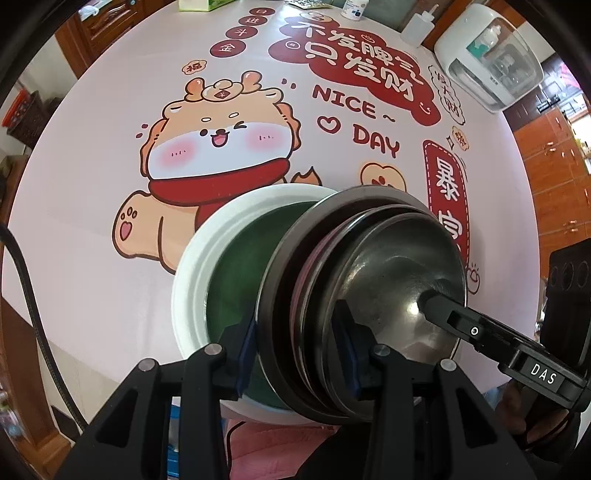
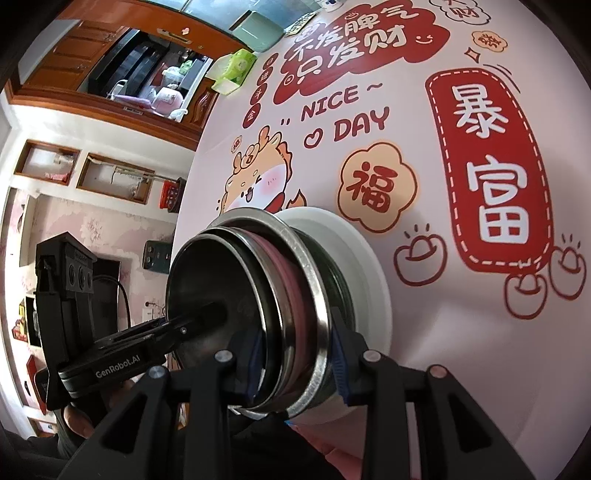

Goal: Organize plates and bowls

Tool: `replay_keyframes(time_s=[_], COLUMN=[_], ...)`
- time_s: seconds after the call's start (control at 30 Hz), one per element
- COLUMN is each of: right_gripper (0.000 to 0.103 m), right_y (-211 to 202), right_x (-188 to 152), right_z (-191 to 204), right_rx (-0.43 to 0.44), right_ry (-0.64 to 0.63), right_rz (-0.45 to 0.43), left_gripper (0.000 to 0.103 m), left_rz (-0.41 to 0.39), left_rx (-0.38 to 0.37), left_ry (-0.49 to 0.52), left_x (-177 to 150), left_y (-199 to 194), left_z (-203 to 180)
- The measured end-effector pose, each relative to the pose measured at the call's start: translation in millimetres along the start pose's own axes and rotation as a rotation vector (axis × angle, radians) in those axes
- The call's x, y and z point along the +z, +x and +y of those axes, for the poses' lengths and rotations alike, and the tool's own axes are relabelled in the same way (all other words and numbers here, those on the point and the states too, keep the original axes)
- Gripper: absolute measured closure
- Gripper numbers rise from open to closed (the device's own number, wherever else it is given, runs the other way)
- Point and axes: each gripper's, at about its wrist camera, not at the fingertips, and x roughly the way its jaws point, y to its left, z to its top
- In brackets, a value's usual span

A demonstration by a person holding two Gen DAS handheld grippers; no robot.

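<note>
Left wrist view: the left gripper (image 1: 297, 360) is clamped across the near rims of a nested stack of steel bowls (image 1: 369, 280), 1 blue-padded finger (image 1: 245, 349) outside the largest rim and the other inside the stack. The stack rests tilted inside a white plate (image 1: 192, 273) with a green centre (image 1: 240, 266), near the front edge of the round table (image 1: 92, 184). A pink layer (image 1: 314, 266) shows between 2 of the steel rims. The right gripper (image 1: 428, 302) enters from the right, its black tip inside the innermost bowl (image 1: 399, 273); from this view it cannot be determined whether that tip is parted or closed. The table cover carries a cartoon dragon print (image 1: 214, 147) and red lettering. At the far edge stand a white appliance (image 1: 487, 59) and a squeeze bottle (image 1: 417, 27).

Right wrist view: the right gripper (image 2: 297, 367) grips the same stack (image 2: 258, 295), its fingers (image 2: 341, 363) clenched on the rims, 1 outside against the widest rim and 1 inside. The white plate (image 2: 354, 258) lies beyond the stack. The left gripper (image 2: 210, 314) reaches into the innermost bowl (image 2: 207, 280) from the left. A green tissue box (image 2: 232, 70) sits at the far table edge.
</note>
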Motion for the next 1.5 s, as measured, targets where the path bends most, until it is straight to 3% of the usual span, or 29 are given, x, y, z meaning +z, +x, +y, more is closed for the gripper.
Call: replay_keyframes(time_s=[0.8,1.3,1.4,1.5], right_gripper=[0.071,0.069,0.069,0.068], right_y=[14.5,17.0,16.0,12.5], right_x=[-10.6,-16.3,-18.0,-19.2], right_z=[-0.6,5.8,7.9,8.7], right_rx=[-0.055,-0.091,-0.104,-0.109], right_ry=[0.090,0.087,0.084,0.081], right_rz=[-0.019,-0.036,-0.046,-0.071], left_gripper=[0.063,0.062,0.053,0.052], left_rz=[0.059,0.047,0.027,0.006], left_rx=[-0.017,-0.012,-0.005,-0.007], left_ry=[0.073,0.099,0.102,0.107], left_x=[5.1,0.0,-0.8,-0.9], left_y=[19.6,15.8,11.1,6.5], left_z=[9.4,12.4,13.7,13.9])
